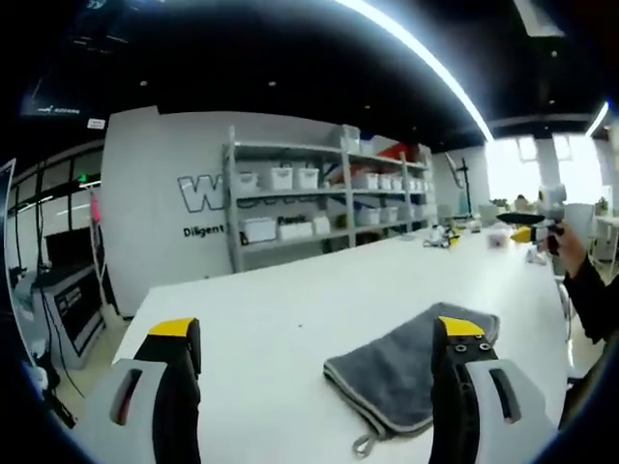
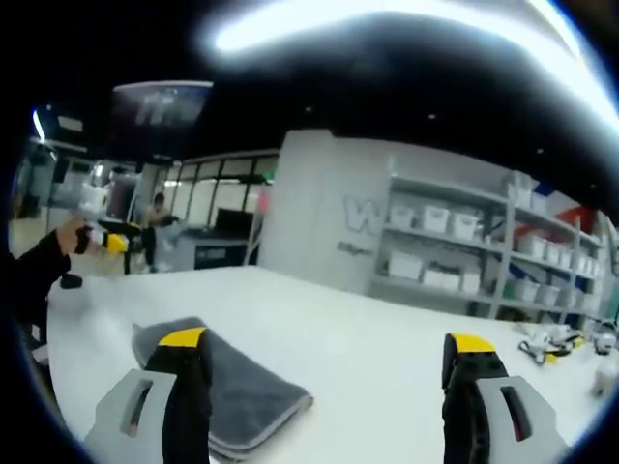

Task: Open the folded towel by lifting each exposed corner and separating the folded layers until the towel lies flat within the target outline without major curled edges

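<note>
Grey towel (image 1: 411,372) lies folded on the white tabletop (image 1: 280,329), untouched, a small hanging loop at its near corner. Left claw (image 1: 319,333) spread wide, nothing between the jaws; the towel sits behind its right-hand jaw in the left gripper view. Right claw (image 2: 329,353) likewise spread and empty; in the right gripper view the towel (image 2: 237,387) lies behind its left-hand jaw, so the cloth rests between the two claws. Both hover above the tabletop. No target outline is discernible. Judged step: approach, no layer lifted yet. Next move calls for lowering one claw to an exposed corner, pinching the top layer alone, then peeling it back.
</note>
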Demonstrator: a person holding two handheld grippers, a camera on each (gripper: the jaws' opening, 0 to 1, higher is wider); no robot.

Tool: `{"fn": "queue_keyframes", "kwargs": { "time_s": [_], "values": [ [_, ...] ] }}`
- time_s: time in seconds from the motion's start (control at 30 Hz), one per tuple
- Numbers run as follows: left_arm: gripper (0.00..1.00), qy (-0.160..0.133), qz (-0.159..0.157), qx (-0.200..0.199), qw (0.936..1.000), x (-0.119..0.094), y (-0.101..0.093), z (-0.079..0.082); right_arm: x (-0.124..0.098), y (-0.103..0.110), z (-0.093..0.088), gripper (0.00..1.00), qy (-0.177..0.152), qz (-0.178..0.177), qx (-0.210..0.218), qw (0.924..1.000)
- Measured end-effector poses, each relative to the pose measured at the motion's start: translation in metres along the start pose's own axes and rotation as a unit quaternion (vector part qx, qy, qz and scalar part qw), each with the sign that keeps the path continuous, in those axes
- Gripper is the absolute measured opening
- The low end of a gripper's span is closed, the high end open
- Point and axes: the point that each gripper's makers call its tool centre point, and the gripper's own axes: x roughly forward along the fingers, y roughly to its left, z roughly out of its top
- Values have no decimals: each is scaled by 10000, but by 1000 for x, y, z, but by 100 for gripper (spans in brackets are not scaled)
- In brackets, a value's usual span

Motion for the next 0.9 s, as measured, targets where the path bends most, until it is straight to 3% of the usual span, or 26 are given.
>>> {"fn": "queue_keyframes", "kwargs": {
  "time_s": [0.17,0.4,0.63,0.9],
  "values": [
    [97,38,32,-20,10000,7,2,-1,5,-4,0,100,62,-32,-23,10000],
    [95,340,-271,151,9989,23,1,4,10,-9,5,100,132,-75,-72,9999],
    [92,419,-220,146,9988,35,10,11,16,-12,6,100,167,-166,-22,9997],
    [93,725,-202,-5,9972,49,14,-13,29,-15,-9,100,349,-173,69,9992]
  ]
}}
